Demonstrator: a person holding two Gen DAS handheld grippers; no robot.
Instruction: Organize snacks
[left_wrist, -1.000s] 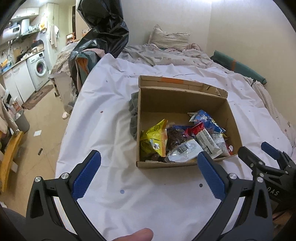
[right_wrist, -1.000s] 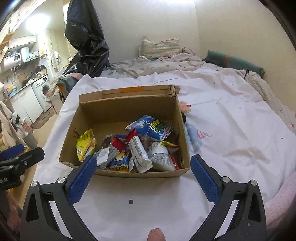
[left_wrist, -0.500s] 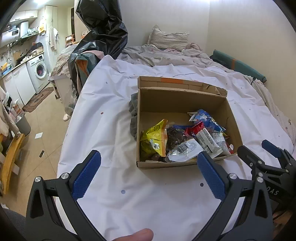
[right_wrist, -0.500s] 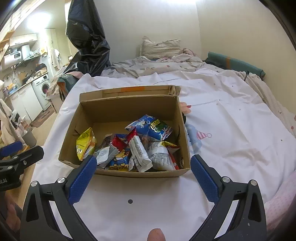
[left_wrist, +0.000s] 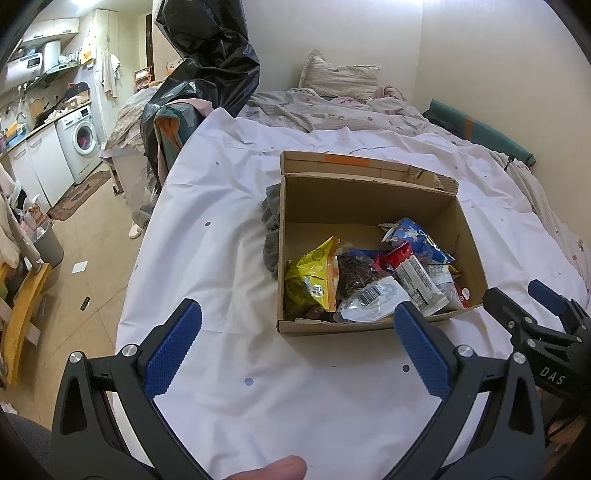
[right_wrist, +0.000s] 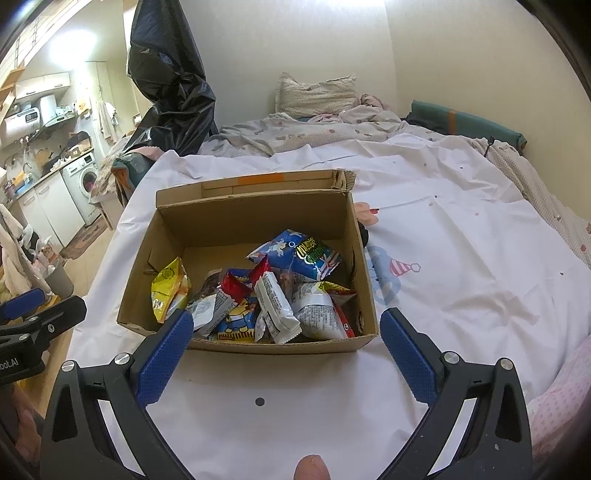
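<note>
Cardboard box: mixed snack packets heaped inside | left hand-held gripper spread | right hand-held gripper spread

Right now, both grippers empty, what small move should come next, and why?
Probably ease the right gripper forward over the brown cardboard box toward the white wrapped bar: it lies on top of the pile, and both grippers are open short of the box.

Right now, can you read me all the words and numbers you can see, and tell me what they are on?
"DAS" in white letters on the black right gripper, seen from the left wrist view.
"oot.AI", cut off at the picture's edge, on the black left gripper, seen from the right wrist view.
Print on the blue snack bag: too warped to read.
Barcode on the clear plastic packet: digits too small.
</note>
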